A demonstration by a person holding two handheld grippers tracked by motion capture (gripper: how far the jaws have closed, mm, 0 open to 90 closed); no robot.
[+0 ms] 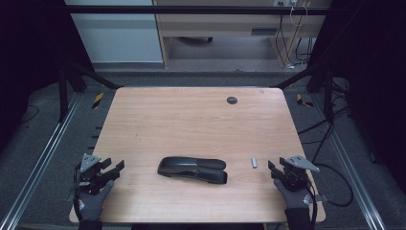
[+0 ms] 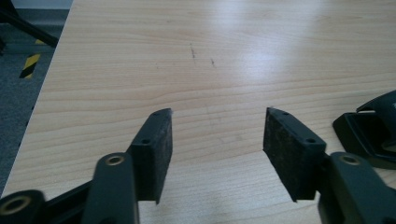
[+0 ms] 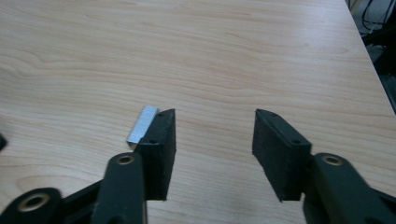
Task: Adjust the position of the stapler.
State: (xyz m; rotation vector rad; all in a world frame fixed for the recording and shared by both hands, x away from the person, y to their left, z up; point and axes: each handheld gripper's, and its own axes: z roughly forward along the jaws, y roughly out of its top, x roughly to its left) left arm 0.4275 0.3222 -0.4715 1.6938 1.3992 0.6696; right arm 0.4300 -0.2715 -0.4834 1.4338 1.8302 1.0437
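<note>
- Standing beside the table (image 1: 143, 120), I noted a person with a two-jaw gripper in each gloved hand, both held at the near edge.
- The left gripper (image 1: 115, 168) sat at the near left corner. In the left gripper view (image 2: 217, 140) its jaws stood wide apart with bare wood between them. Nothing was held.
- The right gripper (image 1: 273, 168) sat at the near right corner. In the right gripper view (image 3: 215, 135) its jaws were likewise spread wide, with nothing between the pads.
- A black stapler (image 1: 192, 170) lay flat in the middle of the near half of the table, lengthwise across it and between the two grippers. It was well apart from both. Its end showed at the right edge of the left gripper view (image 2: 369, 135).
- A small silver strip of staples (image 1: 254, 162) lay on the wood to the right of the stapler, apart from it and just ahead of the right gripper. In the right gripper view (image 3: 140, 125) it lay just beyond the tip of one jaw; whether the pad touched it I could not tell.
- A dark round cap (image 1: 232, 100) was set into the far part of the tabletop.
- Judgement: the work looked to be loading the staples into the stapler, and it stood at the very start. Neither item had been gripped, and the stapler appeared closed, though that was hard to confirm.
- Left to do, as I judged it: picking up the strip, steadying and opening the stapler, seating the staples and closing it.
</note>
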